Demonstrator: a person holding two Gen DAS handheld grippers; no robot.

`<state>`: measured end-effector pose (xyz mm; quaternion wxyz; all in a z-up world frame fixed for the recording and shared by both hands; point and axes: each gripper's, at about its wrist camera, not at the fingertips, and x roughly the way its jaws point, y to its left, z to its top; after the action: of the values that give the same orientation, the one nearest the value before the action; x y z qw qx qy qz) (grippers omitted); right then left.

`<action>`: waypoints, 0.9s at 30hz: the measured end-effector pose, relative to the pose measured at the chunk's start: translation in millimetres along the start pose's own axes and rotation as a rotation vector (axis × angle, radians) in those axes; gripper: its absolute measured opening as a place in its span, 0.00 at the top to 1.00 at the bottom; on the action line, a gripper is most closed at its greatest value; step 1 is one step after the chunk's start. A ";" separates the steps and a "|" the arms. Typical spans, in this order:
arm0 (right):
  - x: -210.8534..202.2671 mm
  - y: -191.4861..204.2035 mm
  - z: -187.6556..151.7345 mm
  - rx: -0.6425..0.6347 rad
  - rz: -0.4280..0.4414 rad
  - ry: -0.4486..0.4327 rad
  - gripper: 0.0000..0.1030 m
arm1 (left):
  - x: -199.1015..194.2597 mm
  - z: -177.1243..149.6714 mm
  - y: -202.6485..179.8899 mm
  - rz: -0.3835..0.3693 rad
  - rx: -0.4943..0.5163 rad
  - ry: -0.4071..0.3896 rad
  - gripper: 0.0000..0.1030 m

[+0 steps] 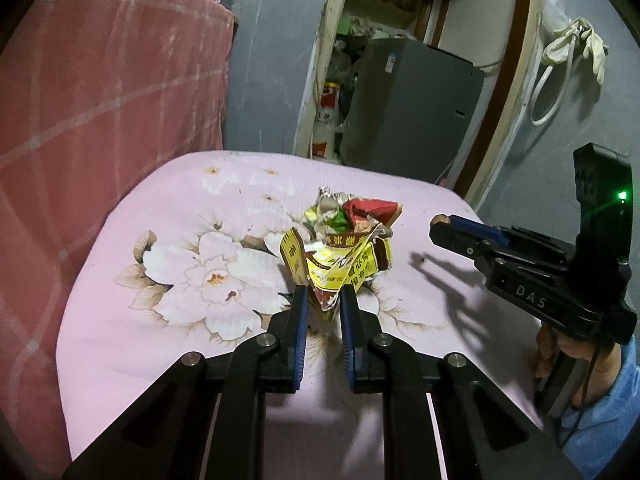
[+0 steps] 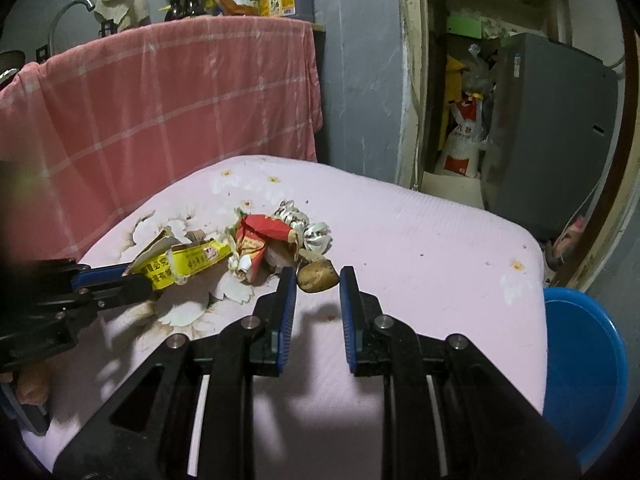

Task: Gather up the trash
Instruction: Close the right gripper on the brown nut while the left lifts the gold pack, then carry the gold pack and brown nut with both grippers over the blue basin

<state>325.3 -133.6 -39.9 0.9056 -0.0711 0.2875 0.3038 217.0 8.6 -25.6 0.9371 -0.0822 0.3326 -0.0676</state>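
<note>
A heap of trash lies on a pink flowered table cover (image 1: 160, 360). It holds a crumpled yellow and red wrapper (image 1: 340, 256), a red packet (image 2: 256, 240) and silvery foil (image 2: 308, 224). My left gripper (image 1: 324, 294) is shut on the near corner of the yellow wrapper (image 2: 188, 260); in the right wrist view this left gripper (image 2: 136, 276) reaches in from the left. My right gripper (image 2: 317, 274) is to the right of the heap, its pads closed on a small brown lump (image 2: 318, 276) that looks like a potato. The left wrist view shows the right gripper (image 1: 440, 224) above the cover, with the lump (image 1: 440, 218) at its tip.
A blue plastic basin (image 2: 580, 360) sits beside the table's right edge. A pink checked cloth (image 1: 100, 100) hangs along the left behind the table, with bottles (image 2: 280, 0) on top. A grey appliance (image 1: 412, 104) and sacks fill the doorway beyond. A hand (image 1: 576, 360) holds the right gripper.
</note>
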 end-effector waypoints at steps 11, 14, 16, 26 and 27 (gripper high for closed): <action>-22.9 1.8 5.3 -0.001 -0.015 -0.125 0.79 | -13.5 6.0 -10.2 -0.005 0.040 -0.095 0.89; -34.0 -0.4 6.7 0.000 -0.033 -0.178 0.79 | -17.3 10.3 -12.4 -0.011 0.038 -0.126 0.89; -44.0 -2.2 7.7 -0.004 -0.061 -0.219 0.79 | -19.8 15.6 -15.2 -0.012 0.037 -0.158 0.89; -94.2 -30.6 11.5 0.063 -0.179 -0.417 0.79 | -16.4 52.6 -60.6 -0.097 0.098 -0.298 0.89; -100.6 -36.4 11.8 0.076 -0.198 -0.438 0.79 | -14.9 55.9 -66.9 -0.109 0.108 -0.308 0.89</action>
<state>287.0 -210.5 24.8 0.9736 0.0025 0.0872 0.2107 236.2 -48.1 39.6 0.9750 -0.0590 0.1758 -0.1226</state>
